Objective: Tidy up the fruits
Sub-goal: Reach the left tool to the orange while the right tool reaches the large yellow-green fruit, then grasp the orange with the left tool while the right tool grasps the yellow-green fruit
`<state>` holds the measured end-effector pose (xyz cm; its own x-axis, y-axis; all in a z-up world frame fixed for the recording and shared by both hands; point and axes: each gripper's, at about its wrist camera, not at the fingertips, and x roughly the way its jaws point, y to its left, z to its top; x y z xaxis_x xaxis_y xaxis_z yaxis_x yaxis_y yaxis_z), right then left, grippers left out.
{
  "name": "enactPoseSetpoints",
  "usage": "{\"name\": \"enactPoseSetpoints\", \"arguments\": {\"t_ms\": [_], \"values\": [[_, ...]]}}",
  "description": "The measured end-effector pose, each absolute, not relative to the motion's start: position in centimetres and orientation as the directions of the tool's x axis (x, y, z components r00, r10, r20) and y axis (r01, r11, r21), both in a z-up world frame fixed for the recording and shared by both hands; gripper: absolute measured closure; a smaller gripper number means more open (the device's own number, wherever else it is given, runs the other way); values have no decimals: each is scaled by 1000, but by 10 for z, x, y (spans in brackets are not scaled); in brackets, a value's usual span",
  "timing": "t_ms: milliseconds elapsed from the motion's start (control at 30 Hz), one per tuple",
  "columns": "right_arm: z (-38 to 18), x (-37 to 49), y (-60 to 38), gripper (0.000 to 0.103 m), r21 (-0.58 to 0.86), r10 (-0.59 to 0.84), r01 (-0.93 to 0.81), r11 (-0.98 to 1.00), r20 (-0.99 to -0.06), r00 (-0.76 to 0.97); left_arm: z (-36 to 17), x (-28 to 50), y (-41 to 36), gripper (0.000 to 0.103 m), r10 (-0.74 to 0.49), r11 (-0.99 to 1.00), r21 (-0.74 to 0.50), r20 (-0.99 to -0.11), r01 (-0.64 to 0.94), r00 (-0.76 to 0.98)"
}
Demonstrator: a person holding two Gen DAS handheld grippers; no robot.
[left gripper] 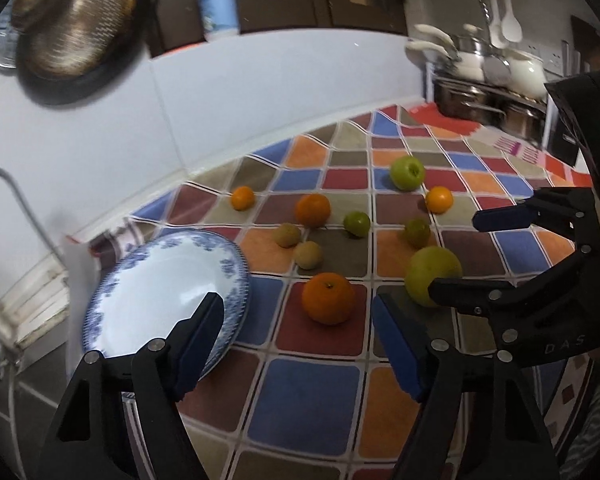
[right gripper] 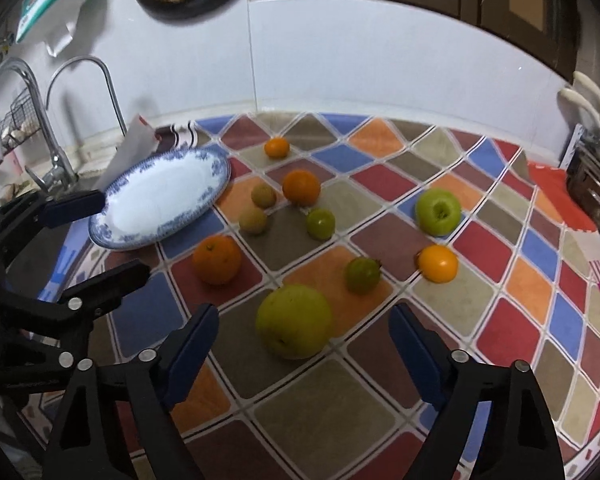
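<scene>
Kitchen counter under a checked cloth [right gripper: 452,184] of red, blue, orange and olive squares, backed by white wall tiles; fruit lies scattered across it and nothing sits on the blue-and-white plate [right gripper: 160,204]. Both tools hang above the cloth with jaws spread wide and nothing between them. Just ahead of the left gripper [left gripper: 298,336] lies a large orange [left gripper: 329,298], the plate's edge partly hidden behind its left finger. Directly in front of the right gripper [right gripper: 304,344] sits a big yellow-green fruit [right gripper: 294,321], not touched by either finger; from the left camera the same fruit is partly covered by the right tool's lower finger. Farther out lie a green apple [right gripper: 438,211], two brownish kiwis [right gripper: 253,220], two small green fruits [right gripper: 320,223] too blurred to name, and three more oranges [right gripper: 301,187]. Faucets [right gripper: 4,120] stand beyond the plate; pots [left gripper: 496,76] at the far right are motion-smeared. A dark pan [left gripper: 80,28] above is cut by the frame edge.
</scene>
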<state>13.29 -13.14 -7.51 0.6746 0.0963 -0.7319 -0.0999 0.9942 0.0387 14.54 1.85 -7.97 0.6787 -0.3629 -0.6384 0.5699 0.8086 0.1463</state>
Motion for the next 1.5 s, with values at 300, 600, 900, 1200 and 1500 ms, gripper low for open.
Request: {"name": "enactPoseSetpoints", "arguments": {"t_ms": [300, 600, 900, 1200, 1500], "values": [[-99, 151, -131, 29, 58, 111, -106, 993, -790, 603, -107, 174, 5, 32, -415, 739, 117, -696, 663, 586], [-112, 159, -134, 44, 110, 157, -118, 987, -818, 553, -120, 189, -6, 40, -431, 734, 65, -725, 676, 538], [-114, 161, -136, 51, 134, 189, -139, 981, -812, 552, -125, 192, -10, 61, -420, 754, 29, -747, 656, 515], [-112, 160, -142, 51, 160, 214, -146, 976, -801, 559, -111, 180, -1, 61, -363, 839, 1, -743, 544, 562], [-91, 155, -140, 51, 164, 255, -203, 965, -756, 602, -84, 158, 15, 61, -310, 907, -14, -700, 421, 644]]}}
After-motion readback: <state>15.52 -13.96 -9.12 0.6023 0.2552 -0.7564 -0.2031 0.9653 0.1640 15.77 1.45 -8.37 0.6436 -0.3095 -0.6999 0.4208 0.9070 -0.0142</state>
